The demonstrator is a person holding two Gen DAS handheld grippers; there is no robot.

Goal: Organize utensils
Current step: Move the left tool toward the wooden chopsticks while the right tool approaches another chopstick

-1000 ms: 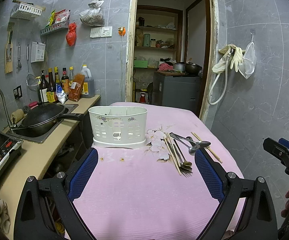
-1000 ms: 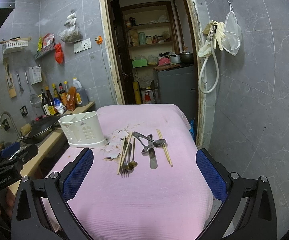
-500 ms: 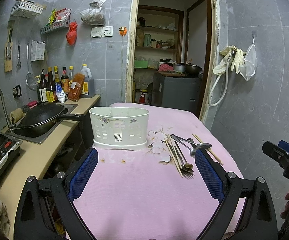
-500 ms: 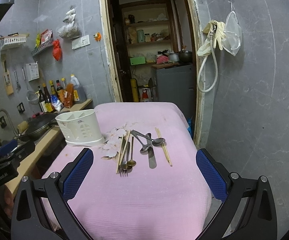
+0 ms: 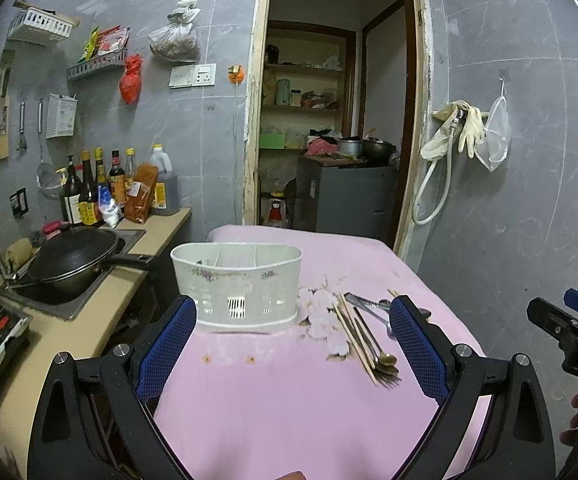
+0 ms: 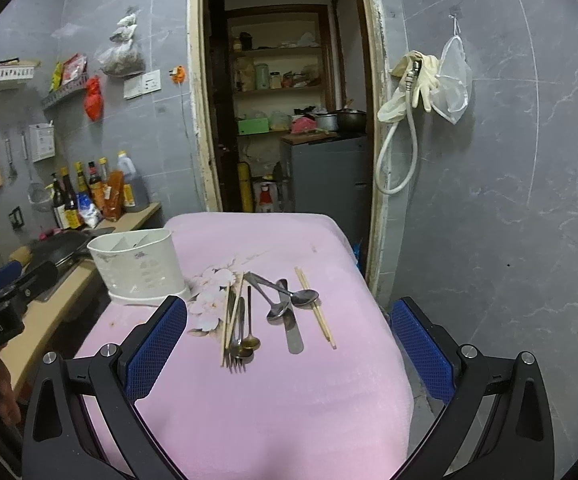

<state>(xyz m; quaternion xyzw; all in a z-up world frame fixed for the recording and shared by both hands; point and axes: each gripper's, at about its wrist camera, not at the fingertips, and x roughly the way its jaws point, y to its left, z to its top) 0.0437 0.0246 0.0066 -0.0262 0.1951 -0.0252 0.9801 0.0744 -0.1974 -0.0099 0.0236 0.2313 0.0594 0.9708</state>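
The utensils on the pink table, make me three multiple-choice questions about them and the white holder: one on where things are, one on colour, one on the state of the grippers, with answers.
1. Where do the utensils lie relative to the white holder in the right wrist view?
A. Inside it
B. To its right, on the cloth
C. On the counter

2. What colour is the tablecloth?
A. Pink
B. Green
C. White

3. What state are the left gripper and right gripper in?
A. Both shut on spoons
B. One holds chopsticks
C. Both open, holding nothing

Answers:
1 B, the spoons, fork and chopsticks lie flat beside the holder.
2 A, pink cloth covers the whole tabletop.
3 C, the blue pads stand wide apart in each view with nothing between them.
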